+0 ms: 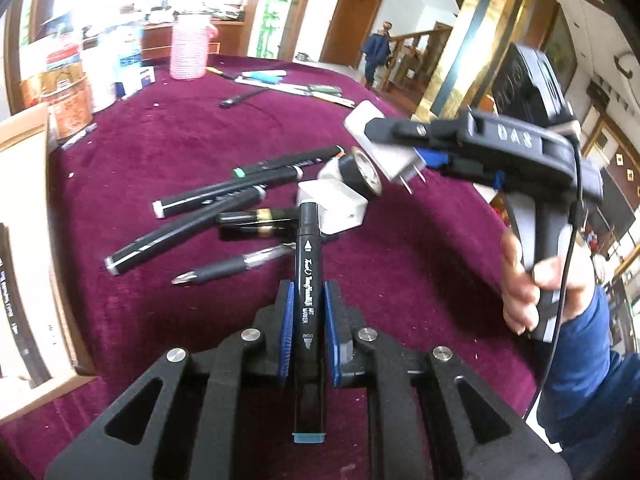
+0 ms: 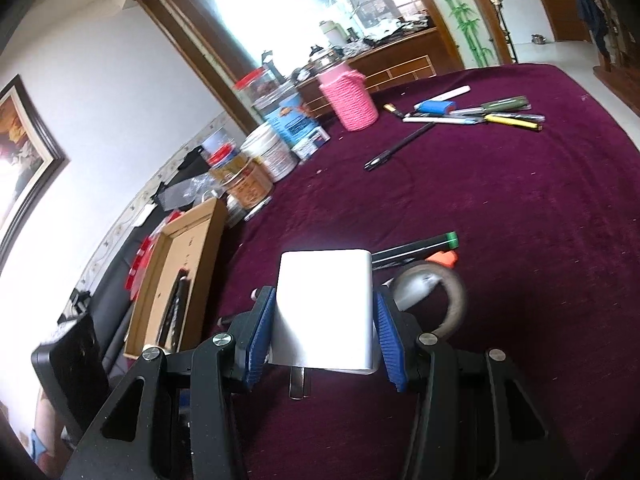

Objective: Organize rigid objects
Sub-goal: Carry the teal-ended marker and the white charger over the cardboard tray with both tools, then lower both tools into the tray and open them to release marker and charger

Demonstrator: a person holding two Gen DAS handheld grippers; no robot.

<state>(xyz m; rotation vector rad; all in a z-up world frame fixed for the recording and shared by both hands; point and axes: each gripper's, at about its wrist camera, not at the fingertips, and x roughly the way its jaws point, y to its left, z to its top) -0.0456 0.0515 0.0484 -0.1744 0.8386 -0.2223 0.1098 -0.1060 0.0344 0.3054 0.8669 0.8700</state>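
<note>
Left gripper (image 1: 308,312) clamps a black art marker (image 1: 307,280), its long axis along the fingers, over the maroon tablecloth (image 1: 400,260). Right gripper (image 2: 324,336) grips a white plug adapter (image 2: 326,308), prongs toward the camera, aloft. Cardboard box (image 2: 176,276) lies left, nearer the left gripper.

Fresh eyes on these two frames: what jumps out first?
Both tools are loaded: the left hand-held gripper is shut on a black art marker, and the right hand-held gripper clamps a white plug adapter, prongs showing, held above the maroon tablecloth. Under them lies a loose heap of black markers and a tape roll.
</note>
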